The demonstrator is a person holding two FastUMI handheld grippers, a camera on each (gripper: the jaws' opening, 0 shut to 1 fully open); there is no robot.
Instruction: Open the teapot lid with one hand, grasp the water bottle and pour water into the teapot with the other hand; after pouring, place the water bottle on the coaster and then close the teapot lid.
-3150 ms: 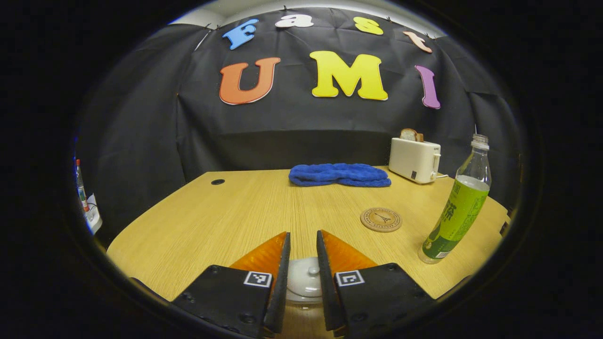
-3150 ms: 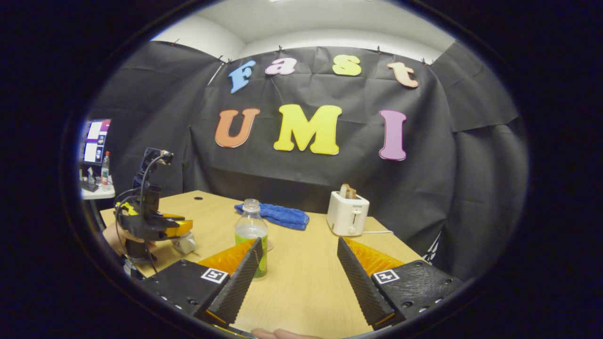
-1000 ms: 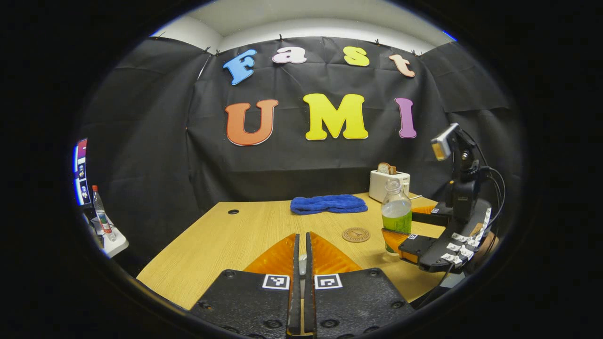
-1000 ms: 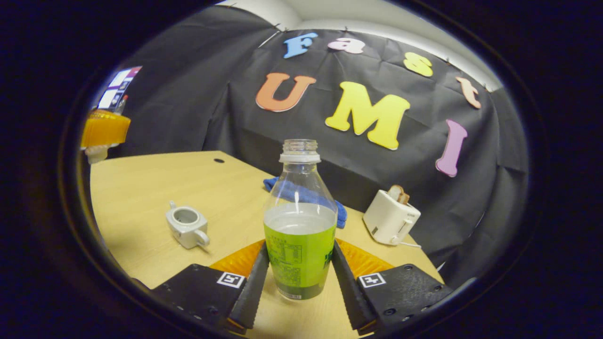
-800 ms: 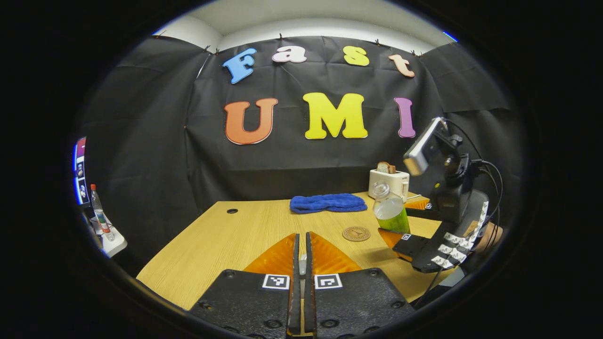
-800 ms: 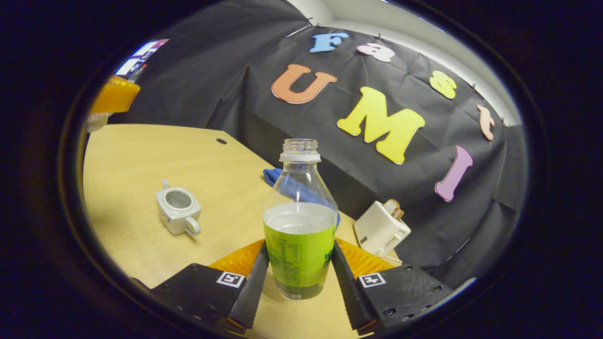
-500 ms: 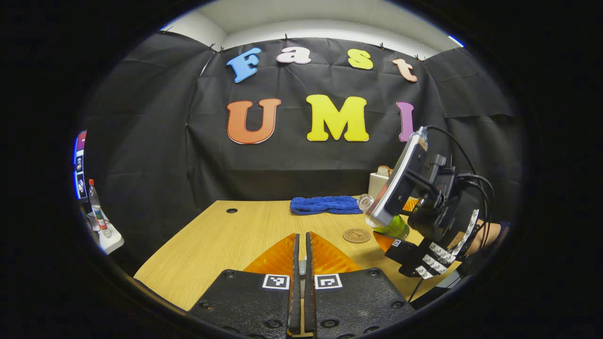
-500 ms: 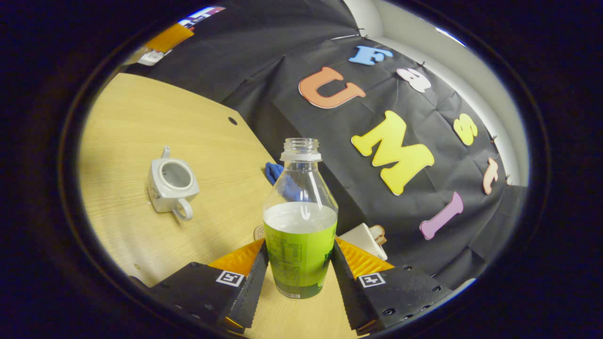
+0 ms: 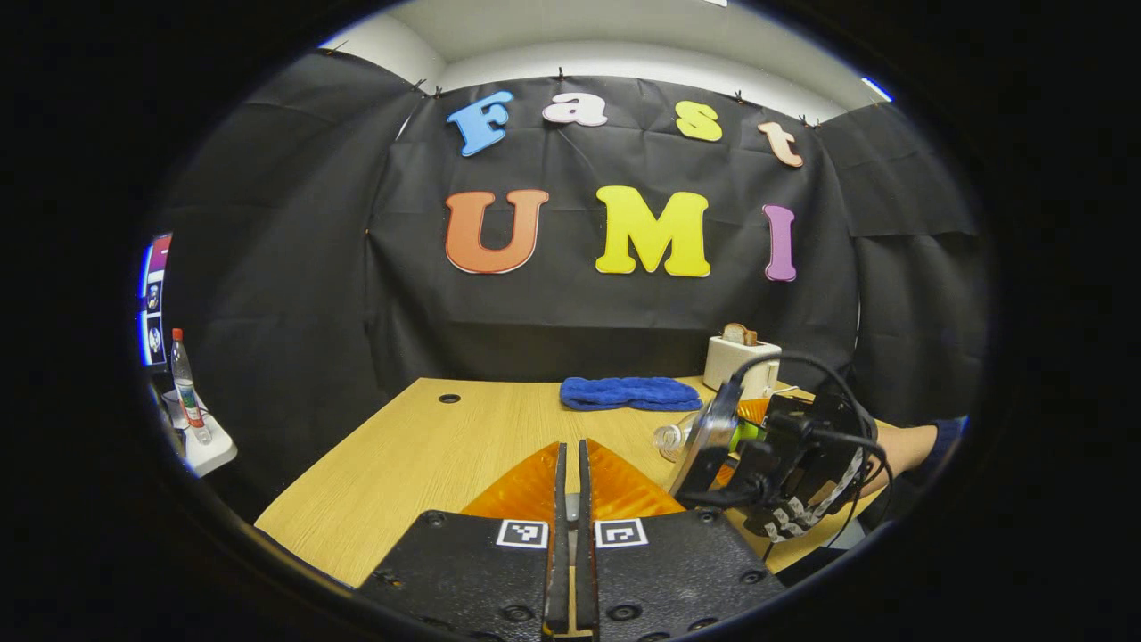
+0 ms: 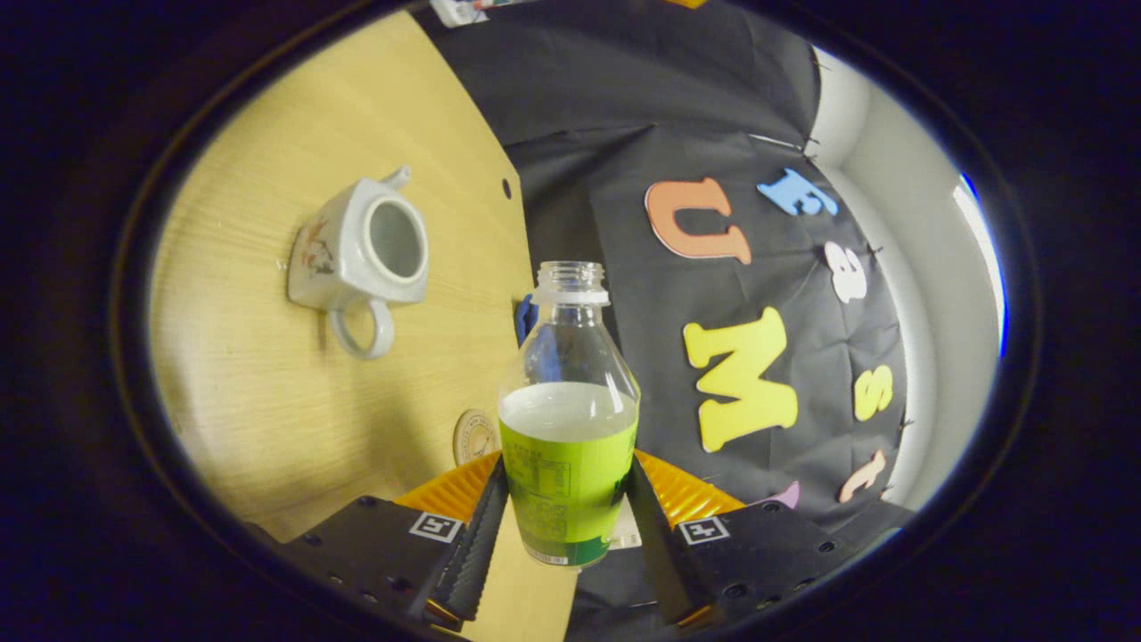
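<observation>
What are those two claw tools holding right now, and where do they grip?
The right gripper clamps the clear green-labelled water bottle by its lower body. The left gripper is pinched shut; what it holds is hidden.

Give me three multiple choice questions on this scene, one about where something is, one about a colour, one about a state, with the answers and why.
1. Where is the white square ceramic teapot?
A. on the light wooden table
B. on the white toaster
C. on the blue towel

2. What colour is the label on the clear plastic water bottle?
A. red
B. green
C. purple

3. What state is the teapot in?
A. lid on
B. lying on its side
C. lid off, mouth open

Answers:
1 A, the right gripper view shows it standing on the tabletop.
2 B, a green label wraps the bottle between the fingers of the right gripper.
3 C, its round opening is uncovered and the hollow inside shows.
</observation>
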